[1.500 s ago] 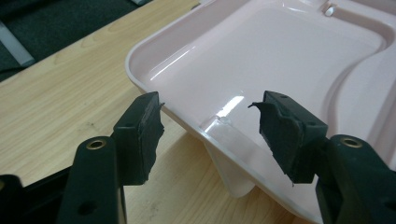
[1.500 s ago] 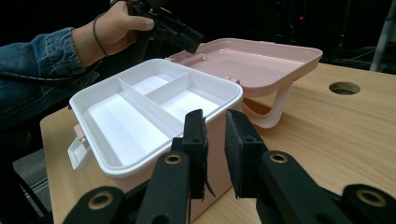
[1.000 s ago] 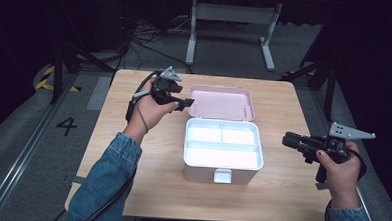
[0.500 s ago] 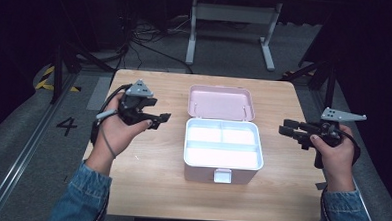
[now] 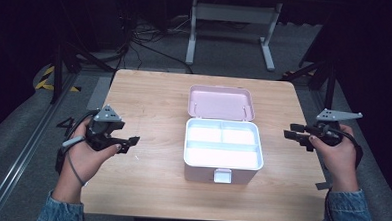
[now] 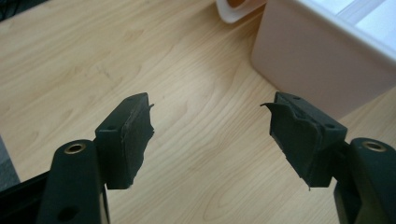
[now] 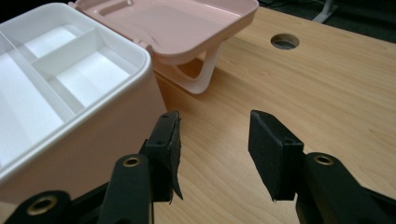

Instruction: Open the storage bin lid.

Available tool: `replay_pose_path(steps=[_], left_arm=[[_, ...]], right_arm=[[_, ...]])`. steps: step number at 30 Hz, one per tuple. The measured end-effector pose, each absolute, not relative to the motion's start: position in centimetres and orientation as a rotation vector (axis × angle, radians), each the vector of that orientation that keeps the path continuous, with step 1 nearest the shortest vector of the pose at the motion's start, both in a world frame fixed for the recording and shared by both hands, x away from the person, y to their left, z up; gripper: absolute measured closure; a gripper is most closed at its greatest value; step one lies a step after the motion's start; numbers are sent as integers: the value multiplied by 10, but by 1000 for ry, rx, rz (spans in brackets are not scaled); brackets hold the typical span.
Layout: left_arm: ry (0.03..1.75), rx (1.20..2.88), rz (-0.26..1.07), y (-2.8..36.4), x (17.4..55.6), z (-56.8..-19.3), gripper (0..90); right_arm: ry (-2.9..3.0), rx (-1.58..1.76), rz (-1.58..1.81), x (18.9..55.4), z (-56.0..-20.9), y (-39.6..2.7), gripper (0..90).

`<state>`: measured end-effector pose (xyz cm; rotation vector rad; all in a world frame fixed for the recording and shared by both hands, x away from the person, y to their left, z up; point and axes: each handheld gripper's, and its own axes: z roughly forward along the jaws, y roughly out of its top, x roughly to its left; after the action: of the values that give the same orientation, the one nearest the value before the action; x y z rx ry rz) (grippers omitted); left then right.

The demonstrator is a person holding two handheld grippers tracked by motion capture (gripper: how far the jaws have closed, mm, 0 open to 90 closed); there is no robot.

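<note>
Box (image 5: 222,149) lies open, lid (image 5: 220,102) back; both left gripper (image 5: 125,143) and right gripper (image 5: 294,136) gape empty, jaws just widened, so approach level and square.

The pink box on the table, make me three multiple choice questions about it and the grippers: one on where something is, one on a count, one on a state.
1. Where does the lid lie?
A. Flat behind the box
B. Shut on top of the box
C. Leaning on the left gripper

2. How many compartments does the white tray in the box show?
A. One
B. Three
C. Six

3. How do the right gripper's jaws stand?
A. Shut on the lid
C. Shut on the tray
B. Open, with nothing between them

Answers:
1 A: in the high view the lid lies open on the table behind the box.
2 B: two small compartments at the back and one long one in front.
3 B: the right gripper view shows only bare table between the pads, beside the box.
</note>
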<state>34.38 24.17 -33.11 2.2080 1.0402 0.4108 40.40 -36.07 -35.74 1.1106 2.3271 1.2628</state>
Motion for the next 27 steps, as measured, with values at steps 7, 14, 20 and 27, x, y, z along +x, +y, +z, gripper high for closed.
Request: replay_pose_path(steps=[7,14,20,27], left_arm=[[1095,2204,400,256,339,-350,296],[1172,2231,381,271,341,-370,288],[1230,2251,355,281,342,-386,282],[1304,2311,303,289,344,-401,273]], right_arm=[[2345,1151,1223,403,-363,-369,517],[2359,1200,1136,403,-373,-376,477],[2379,1248,1083,404,-382,-381,457],[2405,1303,988,405,-391,-384,452]])
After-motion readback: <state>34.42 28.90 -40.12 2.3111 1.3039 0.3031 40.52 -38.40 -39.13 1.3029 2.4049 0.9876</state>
